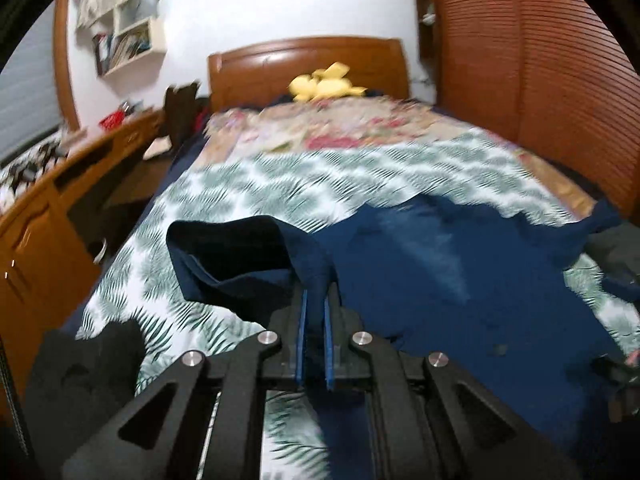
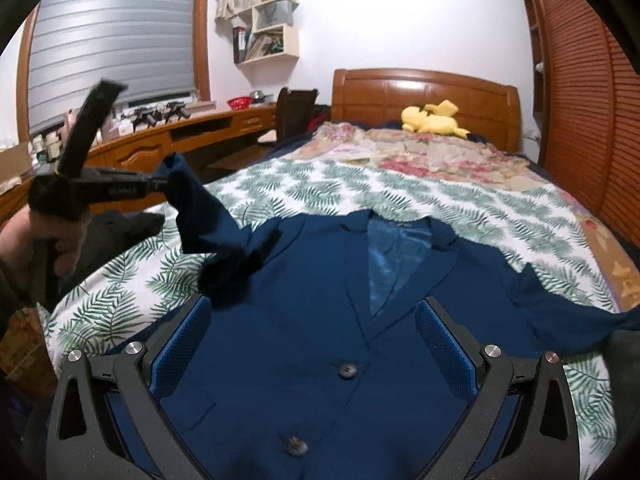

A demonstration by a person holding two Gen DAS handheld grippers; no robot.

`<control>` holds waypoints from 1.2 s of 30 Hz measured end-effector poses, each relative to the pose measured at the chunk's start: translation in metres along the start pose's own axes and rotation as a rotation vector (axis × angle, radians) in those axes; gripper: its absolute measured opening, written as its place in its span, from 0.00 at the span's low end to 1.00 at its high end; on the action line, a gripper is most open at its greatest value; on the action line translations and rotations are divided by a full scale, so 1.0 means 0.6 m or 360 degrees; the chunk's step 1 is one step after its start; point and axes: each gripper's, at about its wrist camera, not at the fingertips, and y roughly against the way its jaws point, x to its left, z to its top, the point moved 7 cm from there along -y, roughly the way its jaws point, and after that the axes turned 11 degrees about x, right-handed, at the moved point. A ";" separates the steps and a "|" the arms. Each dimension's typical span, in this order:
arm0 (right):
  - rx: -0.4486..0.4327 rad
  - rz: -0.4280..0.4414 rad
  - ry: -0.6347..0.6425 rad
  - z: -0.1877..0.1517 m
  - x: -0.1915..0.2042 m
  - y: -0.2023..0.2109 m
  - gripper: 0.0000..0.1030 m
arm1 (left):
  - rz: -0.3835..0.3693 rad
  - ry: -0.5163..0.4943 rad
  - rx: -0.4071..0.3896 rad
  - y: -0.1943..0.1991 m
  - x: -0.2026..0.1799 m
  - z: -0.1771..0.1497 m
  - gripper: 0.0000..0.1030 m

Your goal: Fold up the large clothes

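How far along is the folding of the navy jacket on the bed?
Done: the navy jacket lies spread, front up, buttoned. In hand: the left tongs grip its sleeve, lifted off the bed; the right tongs hover open above. Left: the other sleeve and body remain unfolded.

A: Left wrist view smeared. Headboard, yellow plush toy and floral blanket lack detail; shelf contents unreadable.

B: Jacket?

A: Lower hem cut off by the frame bottom in the right wrist view. Right sleeve runs out past the edge.

B: Left sleeve?

A: Cuff end sits between the left gripper fingers, pinch point hidden by cloth. Dark mass beneath that gripper can't be identified.

B: Desk?

A: Items on it too small to name.
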 end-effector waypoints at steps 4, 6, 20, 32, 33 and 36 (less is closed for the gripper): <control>-0.0036 -0.0033 -0.0025 -0.008 -0.028 0.041 1.00 | -0.0071 -0.0080 -0.0070 0.047 -0.069 0.019 0.03; -0.0047 -0.0051 -0.0041 -0.014 -0.043 0.057 1.00 | -0.0101 -0.0116 -0.0097 0.062 -0.102 0.020 0.03; -0.0016 -0.0188 -0.0126 -0.062 -0.127 0.095 1.00 | -0.0275 -0.0179 -0.0108 0.092 -0.215 -0.084 0.10; 0.0107 -0.0121 -0.0062 -0.080 -0.080 0.030 1.00 | -0.0249 -0.0028 -0.0158 0.117 -0.148 -0.176 0.33; 0.0124 -0.0103 -0.0045 -0.082 -0.070 0.020 1.00 | -0.0238 -0.0013 -0.0154 0.117 -0.139 -0.182 0.33; 0.0157 -0.0044 0.0000 -0.087 -0.037 -0.002 0.99 | -0.0221 0.0058 -0.0130 0.118 -0.101 -0.210 0.35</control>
